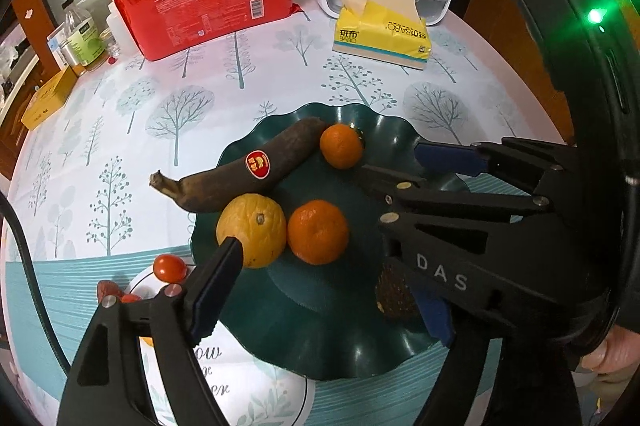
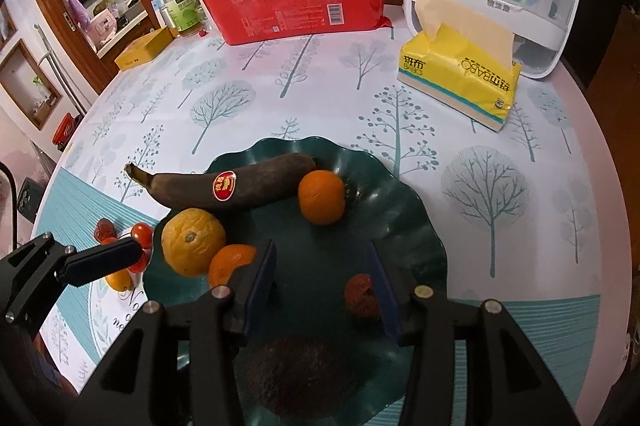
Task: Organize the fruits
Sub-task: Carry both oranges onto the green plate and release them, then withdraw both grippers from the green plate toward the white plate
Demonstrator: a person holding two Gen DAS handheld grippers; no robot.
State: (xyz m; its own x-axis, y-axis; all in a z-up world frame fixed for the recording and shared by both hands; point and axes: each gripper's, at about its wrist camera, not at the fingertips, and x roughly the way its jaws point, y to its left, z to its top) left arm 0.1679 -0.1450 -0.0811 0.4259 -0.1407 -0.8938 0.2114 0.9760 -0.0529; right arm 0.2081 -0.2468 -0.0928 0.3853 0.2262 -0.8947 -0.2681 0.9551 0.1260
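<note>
Green plate point(image 2: 400, 185) holds banana point(image 2: 240, 185), oranges, lychee point(image 2: 362, 296). Tomatoes point(image 1: 170, 268) remain on white plate point(image 1: 280, 398). Left gripper point(image 1: 332, 290) open, empty; right gripper point(image 2: 324, 286) open, empty.

Both views dim-to-moderate indoor light, warm, slight red-pink cast on the tree-printed white tablecloth point(image 1: 208, 97). Heavy fisheye bend; corners vignette to black. A green indicator lamp point(image 1: 596, 15) flares at right in the left wrist view, tinting the lens rim. Soft sheen on the glossy dark green scalloped plate point(image 2: 400, 193) and the red plastic pack of paper cups point(image 2: 296, 5). Shadows soft, short. Centre sharp; near black gripper arms and background cabinets slightly soft.
</note>
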